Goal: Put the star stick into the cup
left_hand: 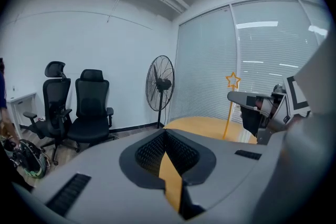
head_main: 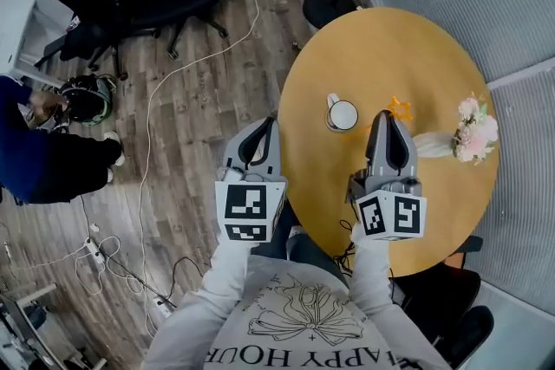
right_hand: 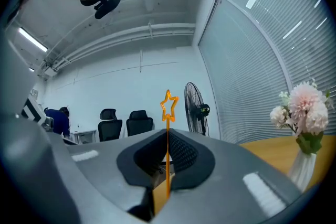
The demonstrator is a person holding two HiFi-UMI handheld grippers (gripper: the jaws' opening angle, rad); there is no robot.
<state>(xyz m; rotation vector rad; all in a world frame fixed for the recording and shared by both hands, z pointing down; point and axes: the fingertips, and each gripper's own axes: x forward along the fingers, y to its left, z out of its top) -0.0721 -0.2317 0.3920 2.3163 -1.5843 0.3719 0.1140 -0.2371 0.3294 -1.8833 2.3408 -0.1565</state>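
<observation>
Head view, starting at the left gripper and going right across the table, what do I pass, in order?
The left gripper → cup → right gripper, shut on the star stick → vase of flowers.

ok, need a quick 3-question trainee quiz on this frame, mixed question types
1. True or false: the star stick is standing in the cup.
2. Pick one: what do the right tongs grip? A) nothing B) the star stick C) the cup
3. Fill in: the left tongs are ___ (open/shut), with nothing between them.

Key
1. False. The stick is upright in the right tongs, beside the cup and not in it.
2. B
3. shut
</observation>
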